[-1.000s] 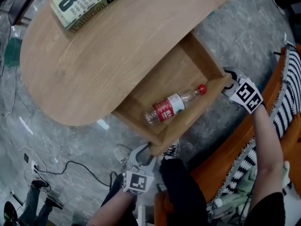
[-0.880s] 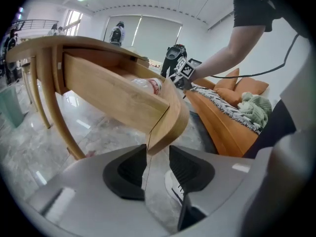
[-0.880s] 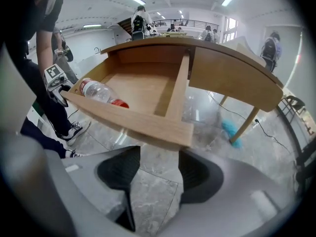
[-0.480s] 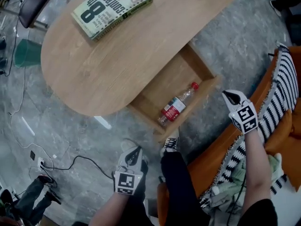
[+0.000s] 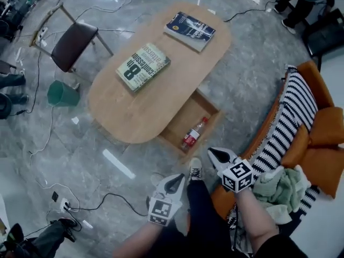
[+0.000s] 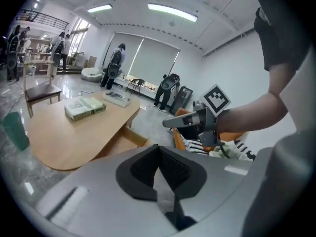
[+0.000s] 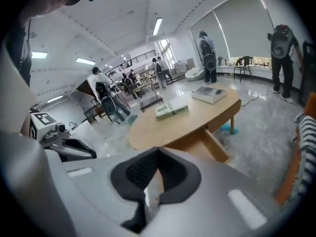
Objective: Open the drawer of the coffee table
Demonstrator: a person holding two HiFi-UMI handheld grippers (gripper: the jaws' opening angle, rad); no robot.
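Head view: drawer [image 5: 184, 120] juts past coffee table [image 5: 161, 93] edge; left hand-held gripper [image 5: 174, 181], right hand-held gripper [image 5: 216, 155] closed, empty, clear.

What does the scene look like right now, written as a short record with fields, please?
Drawer: open, pulled from the coffee table
In drawer: plastic bottle, lying down
Tabletop: green book, blue book
Left hand-held gripper: shut, empty, clear of the drawer
Right hand-held gripper: just closed, shut, empty, clear of the drawer
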